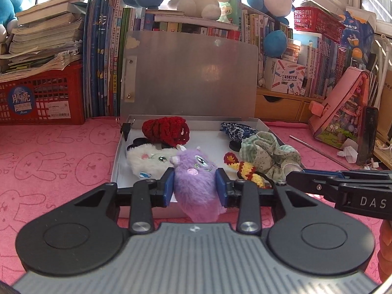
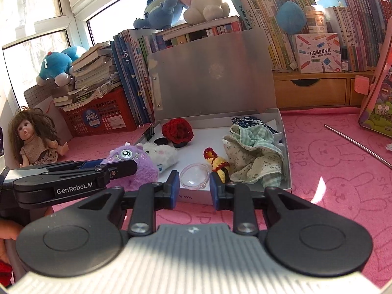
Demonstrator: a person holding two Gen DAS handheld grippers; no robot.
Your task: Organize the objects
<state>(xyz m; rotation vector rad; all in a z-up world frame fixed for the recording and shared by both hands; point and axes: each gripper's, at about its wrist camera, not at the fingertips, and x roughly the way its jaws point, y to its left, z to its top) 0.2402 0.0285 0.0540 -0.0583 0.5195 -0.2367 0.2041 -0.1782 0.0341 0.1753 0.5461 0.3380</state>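
An open white box with a raised grey lid lies on the pink cloth. My left gripper is shut on a purple plush toy at the box's front edge. Inside lie a white plush, a red crochet flower, a red-yellow crochet piece, green cloth, blue patterned cloth and a clear plastic dome. My right gripper is open and empty, just in front of the dome.
Books, a red crate and plush toys line the back. A doll sits at far left. A pink bag, a metal rod and wooden drawers are at the right.
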